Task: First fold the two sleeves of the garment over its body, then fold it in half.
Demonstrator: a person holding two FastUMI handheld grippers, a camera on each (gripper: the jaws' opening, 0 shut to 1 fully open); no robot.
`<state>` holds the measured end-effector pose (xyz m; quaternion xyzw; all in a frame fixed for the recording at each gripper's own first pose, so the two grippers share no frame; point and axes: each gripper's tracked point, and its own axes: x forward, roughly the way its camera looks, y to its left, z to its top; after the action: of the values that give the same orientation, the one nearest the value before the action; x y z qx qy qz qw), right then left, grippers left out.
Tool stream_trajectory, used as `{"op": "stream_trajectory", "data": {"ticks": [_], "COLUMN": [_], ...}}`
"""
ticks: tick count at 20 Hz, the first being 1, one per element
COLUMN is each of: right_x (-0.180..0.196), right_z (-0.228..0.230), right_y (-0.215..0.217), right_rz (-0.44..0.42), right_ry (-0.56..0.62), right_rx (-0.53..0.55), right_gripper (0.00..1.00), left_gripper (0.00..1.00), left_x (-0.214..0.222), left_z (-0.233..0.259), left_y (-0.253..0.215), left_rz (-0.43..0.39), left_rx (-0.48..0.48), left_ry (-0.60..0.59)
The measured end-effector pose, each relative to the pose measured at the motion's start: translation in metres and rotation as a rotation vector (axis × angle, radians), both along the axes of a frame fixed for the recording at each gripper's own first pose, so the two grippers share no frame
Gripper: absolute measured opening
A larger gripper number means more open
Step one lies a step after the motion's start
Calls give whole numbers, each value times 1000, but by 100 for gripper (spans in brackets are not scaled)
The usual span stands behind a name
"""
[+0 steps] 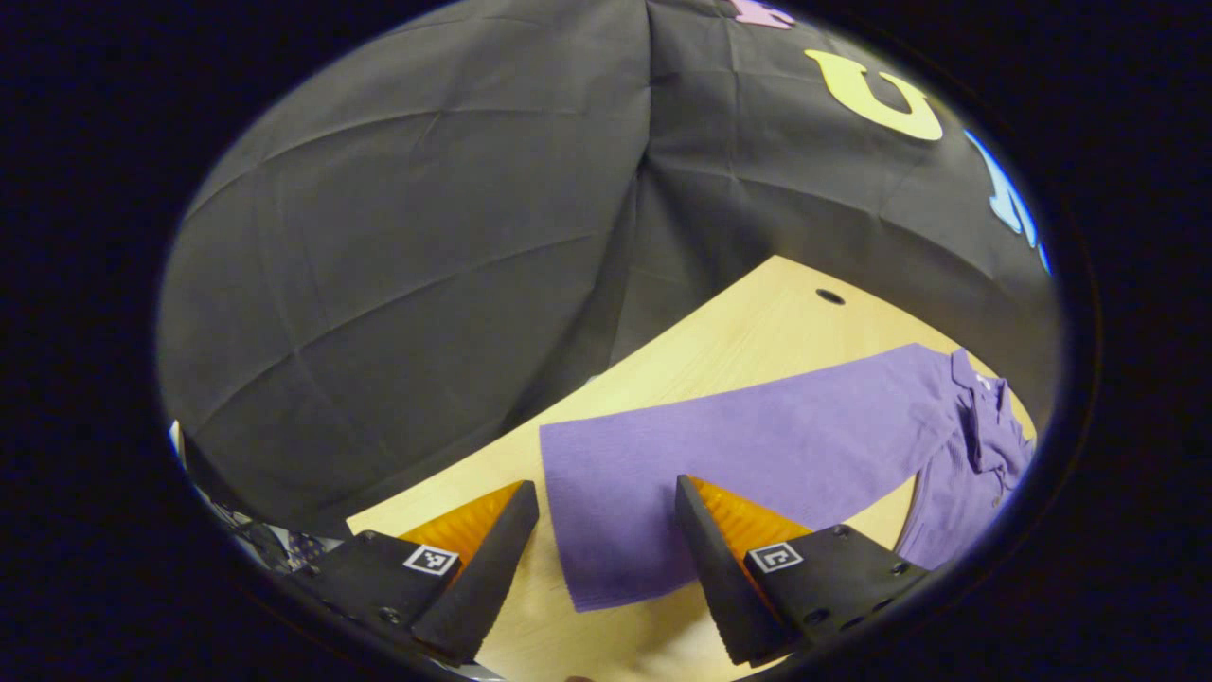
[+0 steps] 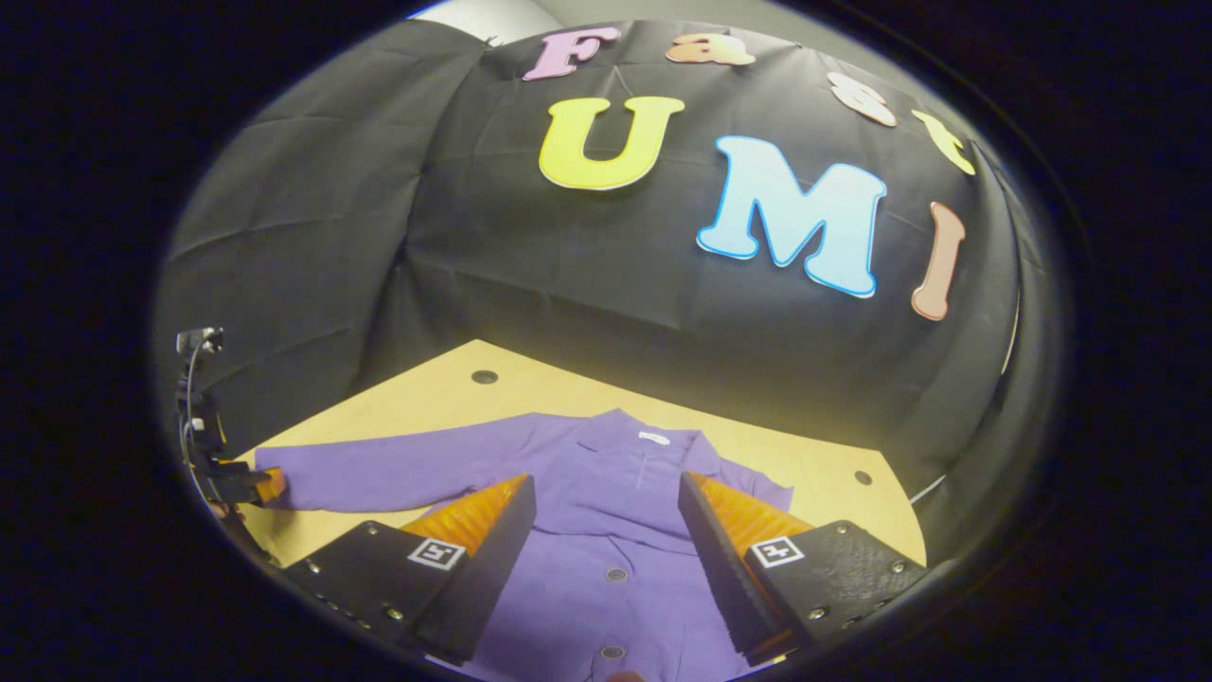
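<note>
On wooden surface (image 1: 748, 341), purple garment (image 2: 615, 530) lay flat, left sleeve (image 1: 720, 455) outstretched. Left hand-held gripper (image 1: 606, 540) apart over cuff; right hand-held gripper (image 2: 606, 540) apart above body. Risk: shallow pinch could drop cuff or bunch sleeve mid-fold.

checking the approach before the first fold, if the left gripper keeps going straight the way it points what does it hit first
Most likely the cuff end of the purple sleeve, which lies flat on the wooden table between the open fingers of the left gripper. Depth is unclear, so it may still be above the cloth.
</note>
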<state>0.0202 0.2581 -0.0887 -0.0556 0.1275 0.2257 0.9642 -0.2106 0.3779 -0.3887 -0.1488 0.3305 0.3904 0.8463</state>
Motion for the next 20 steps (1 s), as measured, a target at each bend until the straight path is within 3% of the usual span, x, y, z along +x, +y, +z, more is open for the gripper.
{"op": "stream_trajectory", "data": {"ticks": [8, 10, 11, 16, 17, 20], "right_x": [1, 2, 4, 6, 8, 13], "right_z": [-2, -5, -8, -11, -13, -14], "right_y": [-20, -25, -27, -50, -56, -79], "right_rz": [-7, -5, -4, -16, -23, -56], "right_ry": [38, 52, 57, 58, 57, 52], "right_rx": [65, 78, 77, 62, 59, 52], "right_gripper": [94, 94, 94, 93, 93, 94], "left_gripper": [94, 87, 71, 15, 9, 6], "left_x": [7, 13, 21, 36, 38, 55], "left_z": [-1, -2, -5, -7, -4, 13], "left_y": [-3, -10, -14, -26, -27, -38], "left_rz": [-9, -36, -53, -126, -147, -180], "left_rx": [37, 35, 33, 81, 90, 120], "left_ry": [11, 6, 4, 74, 92, 69]}}
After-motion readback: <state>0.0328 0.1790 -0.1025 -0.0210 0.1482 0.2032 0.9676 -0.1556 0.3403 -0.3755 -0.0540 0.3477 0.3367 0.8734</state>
